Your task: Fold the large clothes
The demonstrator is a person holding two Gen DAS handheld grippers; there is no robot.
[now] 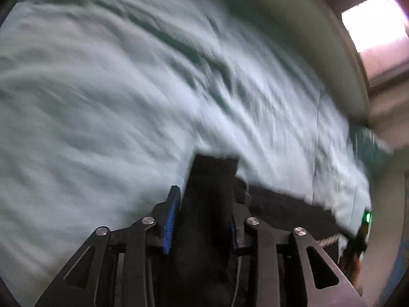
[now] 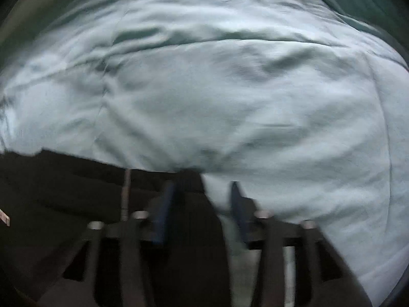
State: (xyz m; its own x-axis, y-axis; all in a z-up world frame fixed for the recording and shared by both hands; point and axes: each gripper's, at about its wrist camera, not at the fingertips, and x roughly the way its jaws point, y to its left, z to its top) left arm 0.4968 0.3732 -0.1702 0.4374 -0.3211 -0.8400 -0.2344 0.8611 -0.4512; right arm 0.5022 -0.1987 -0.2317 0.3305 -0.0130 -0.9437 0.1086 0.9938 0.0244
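Left wrist view: the left claw (image 1: 202, 220) has a strip of the dark garment (image 1: 212, 179) between its blue pads, though blur hides whether they press it. The garment lies on the pale bedsheet (image 1: 102, 102).

Right wrist view: the right claw (image 2: 202, 207) is spread over the garment's (image 2: 76, 179) edge, pinching nothing. Folding looks barely begun; most cloth lies loose.
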